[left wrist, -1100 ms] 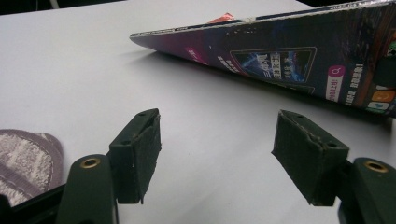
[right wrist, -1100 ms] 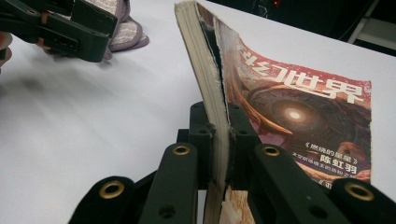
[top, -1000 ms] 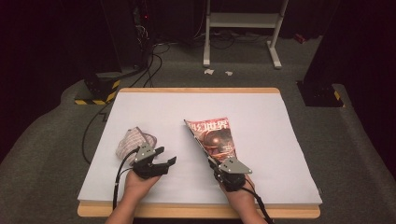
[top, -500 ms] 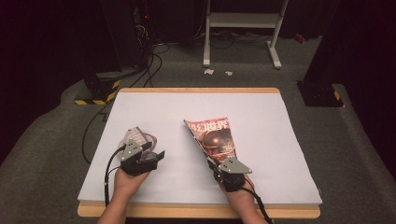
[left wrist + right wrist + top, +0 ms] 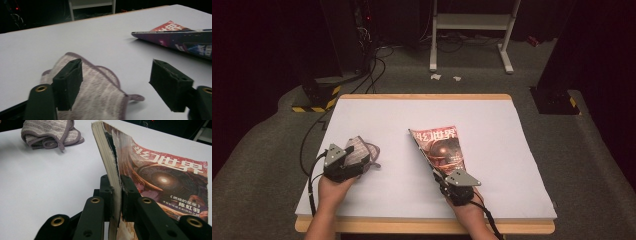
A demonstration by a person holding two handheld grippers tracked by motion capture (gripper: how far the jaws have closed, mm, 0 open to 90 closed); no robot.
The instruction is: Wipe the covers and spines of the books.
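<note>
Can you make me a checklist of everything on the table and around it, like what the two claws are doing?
Surface: white table with a wooden edge, flat and bare apart from two things.
Job's things: magazine lifted by its spine side, cover tilted; striped cloth lying crumpled at the left.
Clutter: nothing seen on the table.
Grippers: right gripper shut on the magazine's edge; left gripper open, one jaw over the cloth.
Cables: one cable trails from the left gripper; more cables on the floor behind.
Surroundings: grey carpet, a white stand, two paper scraps, dark room.
</note>
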